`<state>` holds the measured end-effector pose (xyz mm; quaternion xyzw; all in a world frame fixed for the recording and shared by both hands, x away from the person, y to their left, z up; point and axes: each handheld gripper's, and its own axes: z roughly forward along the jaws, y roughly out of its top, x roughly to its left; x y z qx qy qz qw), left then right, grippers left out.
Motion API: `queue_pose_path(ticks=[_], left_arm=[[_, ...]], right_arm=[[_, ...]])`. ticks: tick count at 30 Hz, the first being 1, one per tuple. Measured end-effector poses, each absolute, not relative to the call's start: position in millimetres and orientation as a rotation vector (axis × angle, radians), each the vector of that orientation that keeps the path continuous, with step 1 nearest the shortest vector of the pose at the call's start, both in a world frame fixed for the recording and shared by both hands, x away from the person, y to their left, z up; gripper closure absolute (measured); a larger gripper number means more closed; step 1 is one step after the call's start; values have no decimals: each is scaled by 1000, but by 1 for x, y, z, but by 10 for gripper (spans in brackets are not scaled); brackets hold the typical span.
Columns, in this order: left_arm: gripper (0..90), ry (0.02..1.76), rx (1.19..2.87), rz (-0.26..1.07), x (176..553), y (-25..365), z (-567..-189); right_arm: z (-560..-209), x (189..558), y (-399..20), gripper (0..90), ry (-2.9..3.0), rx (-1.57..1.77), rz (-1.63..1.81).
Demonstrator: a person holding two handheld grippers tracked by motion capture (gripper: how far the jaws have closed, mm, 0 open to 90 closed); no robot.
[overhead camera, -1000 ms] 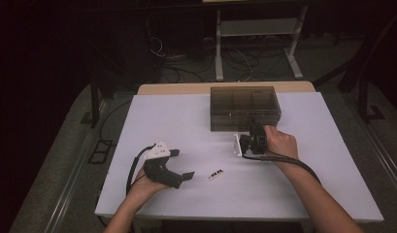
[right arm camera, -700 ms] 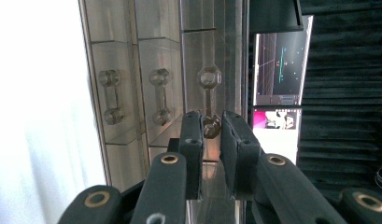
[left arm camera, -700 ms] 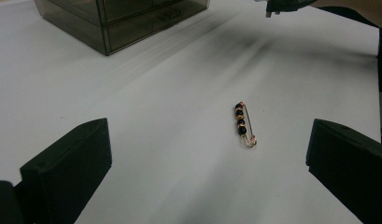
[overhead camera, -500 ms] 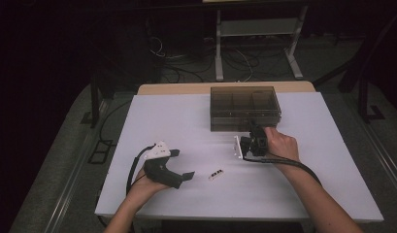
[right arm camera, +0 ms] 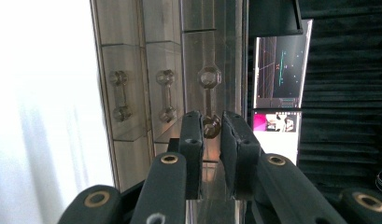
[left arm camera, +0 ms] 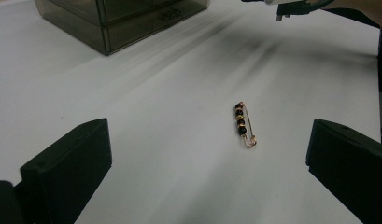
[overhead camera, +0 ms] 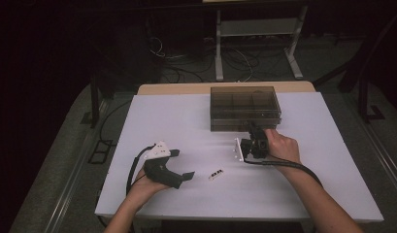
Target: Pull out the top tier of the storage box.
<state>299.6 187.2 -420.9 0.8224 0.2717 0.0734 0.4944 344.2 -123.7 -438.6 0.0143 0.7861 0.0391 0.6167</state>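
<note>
Right claw (right arm camera: 211, 128) clenched on drawer handle (right arm camera: 210, 100) at box (overhead camera: 243, 108) front edge; left claw (left arm camera: 207, 163) released (bare table (overhead camera: 186, 121) around pin (left arm camera: 244, 125)).

Looked like smoky, see-through plastic, glossy and smooth: the box (overhead camera: 244, 108), with clear moulded handles (right arm camera: 209, 100) on the drawers. Appeared matt white and smooth, paper-like, with a pale wood edge at the far side: the table (overhead camera: 186, 126). Seemed thin gold-toned wire, shiny, strung with glossy black and gold beads: the pin (left arm camera: 244, 124). Showed matt black plastic, slightly grainy, with brass-coloured metal rivets at the links: the right gripper (right arm camera: 211, 133). Had the same matt black finish on its jaws, with a pale grey plate on top: the left gripper (overhead camera: 184, 170).
</note>
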Motion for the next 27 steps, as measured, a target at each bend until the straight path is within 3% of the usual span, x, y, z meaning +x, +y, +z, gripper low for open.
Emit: queue_pose_path(ticks=[19,22,27], left_arm=[[0,657,1996,178,299,187,-421],[0,657,1994,180,300,187,-421],[0,659,1994,179,300,187,-421]], right_arm=[[-439,336,-125,774,1806,25,91],[-439,335,-125,684,1805,23,85],[-439,332,-128,625,1801,21,89]])
